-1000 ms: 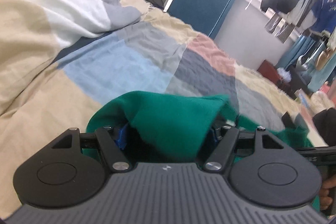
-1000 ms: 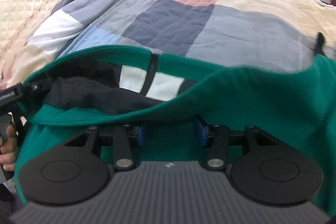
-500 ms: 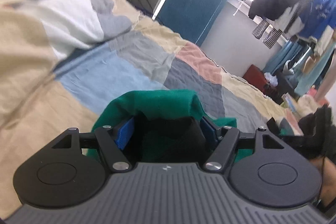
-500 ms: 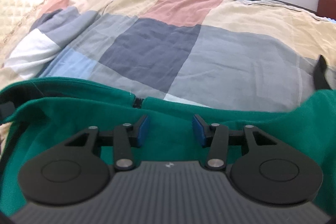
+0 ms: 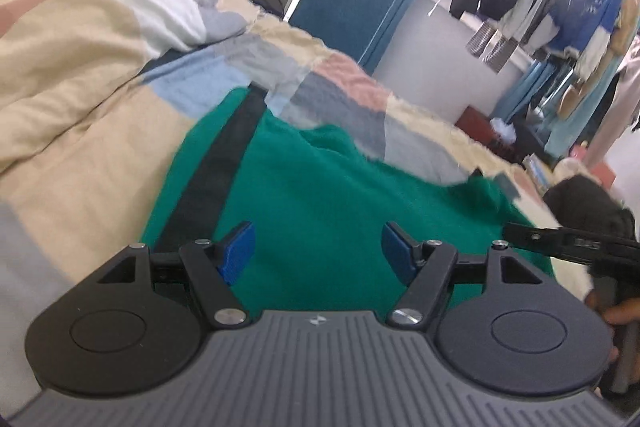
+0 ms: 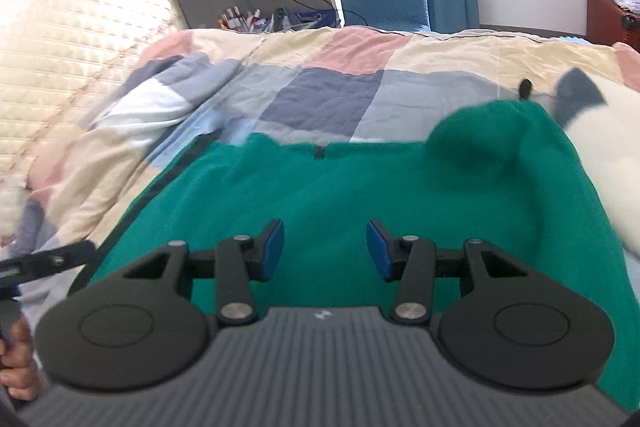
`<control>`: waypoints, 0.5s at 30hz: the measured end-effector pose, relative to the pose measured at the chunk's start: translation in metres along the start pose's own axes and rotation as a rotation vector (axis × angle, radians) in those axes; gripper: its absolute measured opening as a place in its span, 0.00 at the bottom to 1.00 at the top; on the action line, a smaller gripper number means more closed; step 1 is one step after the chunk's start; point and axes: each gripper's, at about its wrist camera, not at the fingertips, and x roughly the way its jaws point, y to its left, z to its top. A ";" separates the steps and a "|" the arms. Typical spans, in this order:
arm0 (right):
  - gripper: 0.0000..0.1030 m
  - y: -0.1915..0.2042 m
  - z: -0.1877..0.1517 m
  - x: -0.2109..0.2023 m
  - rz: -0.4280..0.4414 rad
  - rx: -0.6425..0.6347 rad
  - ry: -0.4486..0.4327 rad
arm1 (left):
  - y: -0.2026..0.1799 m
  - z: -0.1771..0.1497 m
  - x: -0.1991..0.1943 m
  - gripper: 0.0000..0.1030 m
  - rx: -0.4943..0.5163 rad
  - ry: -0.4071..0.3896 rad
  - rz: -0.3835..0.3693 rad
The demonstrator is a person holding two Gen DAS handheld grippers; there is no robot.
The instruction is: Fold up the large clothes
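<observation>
Green fleece garment (image 5: 332,187) fills the left wrist view, spread on the patchwork quilt (image 5: 80,131) straight ahead of the left gripper (image 5: 316,247), whose blue pads stand wide apart with nothing pinched between them; the cloth lies beyond and below the pads rather than in them. A dark band (image 5: 216,163) runs along the garment's edge ahead and to the left of that claw, and the far edge looks rumpled rather than squared. Off to the right, the other tool's black finger pokes into view. In the right wrist view the right gripper (image 6: 325,251) is likewise spread and empty, hovering over the same green garment (image 6: 320,195), which lies fairly flat ahead of it, with a raised lump (image 6: 480,139) at the far right beside a white-and-grey plush (image 6: 600,155). My reading: one fold is laid down and released; smoothing that lump and further folds remain.
</observation>
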 end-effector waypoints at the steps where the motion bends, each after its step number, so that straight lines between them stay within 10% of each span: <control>1: 0.48 0.001 -0.008 -0.009 -0.001 0.014 -0.009 | -0.004 -0.007 -0.006 0.72 0.006 0.002 0.009; 15: 0.48 0.029 -0.060 -0.038 -0.066 -0.079 -0.104 | -0.047 -0.050 -0.004 0.72 0.224 0.025 0.115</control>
